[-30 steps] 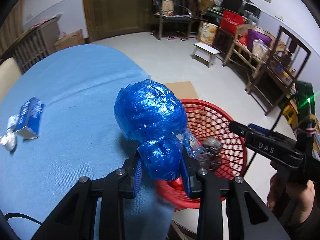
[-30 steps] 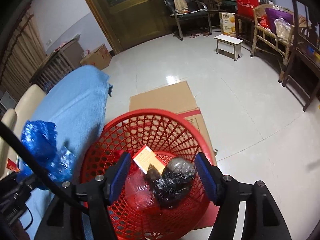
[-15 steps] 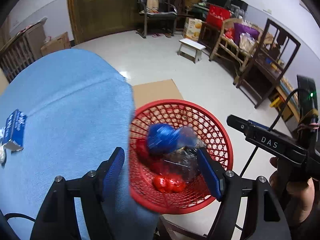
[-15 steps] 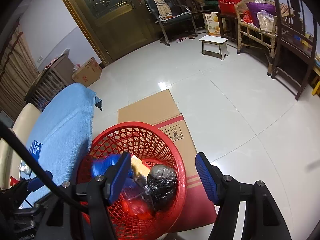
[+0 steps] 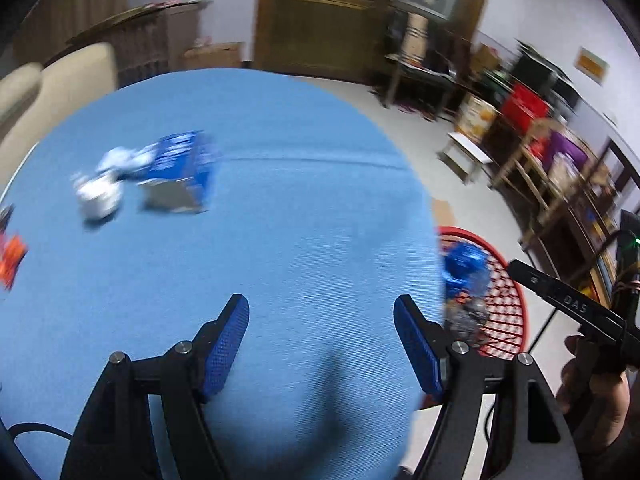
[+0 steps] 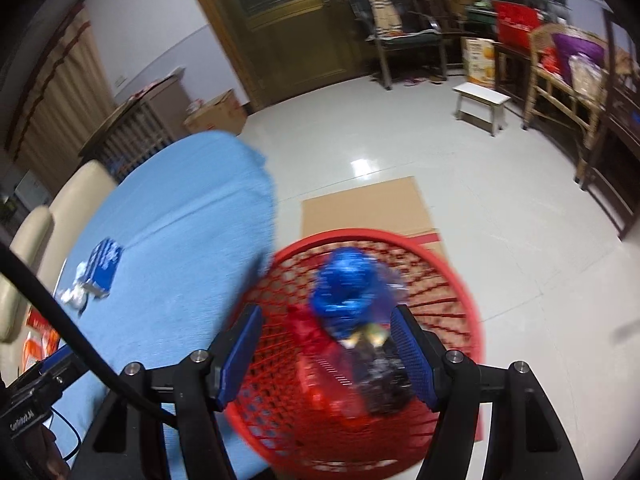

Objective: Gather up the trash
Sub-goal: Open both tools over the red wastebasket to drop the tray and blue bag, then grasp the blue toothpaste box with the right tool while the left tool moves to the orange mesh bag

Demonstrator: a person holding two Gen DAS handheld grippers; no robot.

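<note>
**Both grippers empty, blue wad sitting in the red basket**

The left gripper has its jaws spread wide with nothing between the blue pads, just bare tablecloth underneath. The right gripper is the same deal: jaws apart, holding nothing, hanging over the basket so the trash inside only shows through the gap.

Biggest thing around is the table with the blue cloth, which fills most of the left wrist view. Beside its edge, down on the pale tiled floor, stands the red mesh basket, resting partly on a flat sheet of cardboard.

Inside the basket, the crumpled blue plastic wad lies on top of the pile. Under and next to it there's a dark crinkly bag and some red stuff, all pretty blurred so details are hard to make out.

Still on the table, well away from the basket: a blue carton lying on its side, a white crumpled scrap touching or just beside it, and an orange wrapper right at the cloth's far left edge.

A hand holding the right gripper's handle shows at the right of the left wrist view.
</note>
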